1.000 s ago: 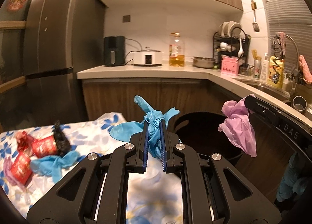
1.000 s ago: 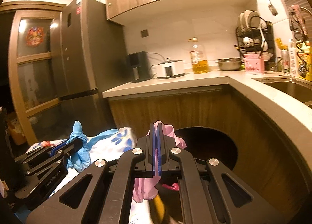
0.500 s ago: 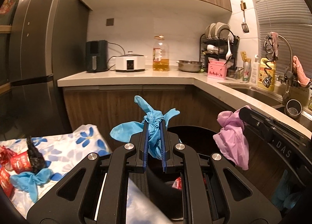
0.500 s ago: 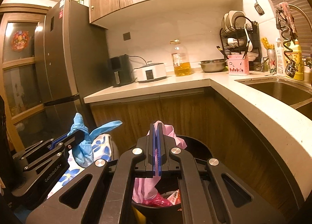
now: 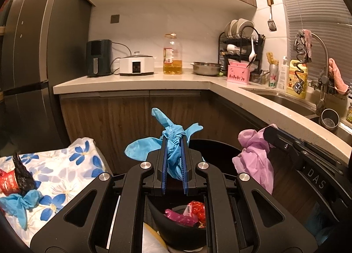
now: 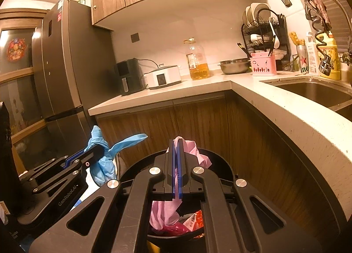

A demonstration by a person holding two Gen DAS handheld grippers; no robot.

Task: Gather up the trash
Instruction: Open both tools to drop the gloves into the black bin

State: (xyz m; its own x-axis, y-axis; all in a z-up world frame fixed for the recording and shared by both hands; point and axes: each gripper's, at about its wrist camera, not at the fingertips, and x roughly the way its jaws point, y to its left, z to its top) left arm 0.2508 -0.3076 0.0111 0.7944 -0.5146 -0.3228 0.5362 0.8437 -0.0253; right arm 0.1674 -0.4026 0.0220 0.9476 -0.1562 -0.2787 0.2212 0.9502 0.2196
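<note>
kitchen corner: fridge [image 5: 28, 59] at 9 o'clock, worktop running from 12 round to 3 with the sink [image 6: 316, 92] at the right. black trash bin [image 6: 222, 165] sits on the floor in the corner, at 6 o'clock in both wrist views, so both hands are lined up over its mouth; red and pink wrappers [image 5: 193, 211] are already in it.

tabletop with the flowered cloth [image 5: 72, 165] is at 8 o'clock in the left view. more trash on it: red cup [image 5: 10, 183] with a black bag [image 5: 23, 176] on it, and a second blue glove [image 5: 19, 204] just beside.

left gripper [image 5: 173, 158]: jaws clamped on a bunched blue glove [image 5: 171, 143], fingers of the glove sticking out top and sides. pinched mid-bundle, probably so it carries as one lump. gripper points slightly down, glove above the near rim of the bin.

right gripper [image 6: 176, 165]: jaws pressed almost together on a thin pink glove or bag [image 6: 195, 149], loose end hanging below [image 6: 164, 213] into the bin opening. also tilted slightly down, level roll.

my read: both are at the drop point; next is release.
</note>
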